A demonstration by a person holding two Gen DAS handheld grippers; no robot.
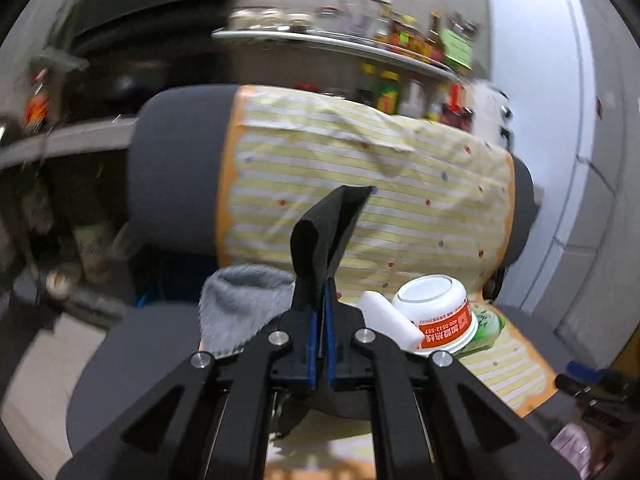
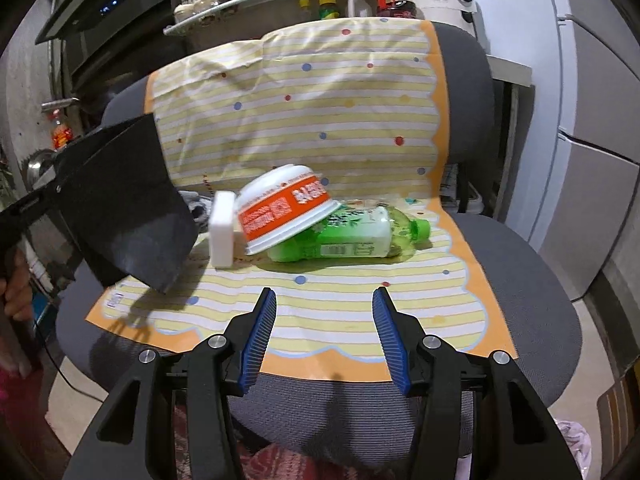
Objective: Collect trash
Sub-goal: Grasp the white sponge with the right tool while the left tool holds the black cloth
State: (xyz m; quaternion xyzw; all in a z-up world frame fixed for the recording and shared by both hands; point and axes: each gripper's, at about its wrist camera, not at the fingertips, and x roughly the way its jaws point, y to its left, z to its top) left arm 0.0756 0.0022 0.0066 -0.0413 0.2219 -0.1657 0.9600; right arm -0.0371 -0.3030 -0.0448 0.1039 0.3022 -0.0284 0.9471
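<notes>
My left gripper [image 1: 321, 292] is shut on a fold of a black plastic bag [image 1: 332, 224], which stands up from its blue pads. In the right wrist view the bag [image 2: 124, 200] hangs at the left, above the chair seat. On the seat an upturned white and orange bowl [image 2: 284, 208] leans on a green bottle [image 2: 352, 236] that lies on its side. A white block [image 2: 222, 228] stands against the bowl, and a grey fuzzy cloth [image 1: 240, 304] lies behind it. My right gripper [image 2: 324, 300] is open over the seat's front, short of the bottle, with nothing between its fingers.
The trash lies on a yellow striped cloth [image 2: 300, 120] draped over a grey office chair [image 2: 520, 264]. Behind the chair a shelf [image 1: 332, 42] carries jars and sauce bottles. A white fridge [image 2: 592, 128] stands to the right. A person's hand [image 2: 16, 280] shows at the left edge.
</notes>
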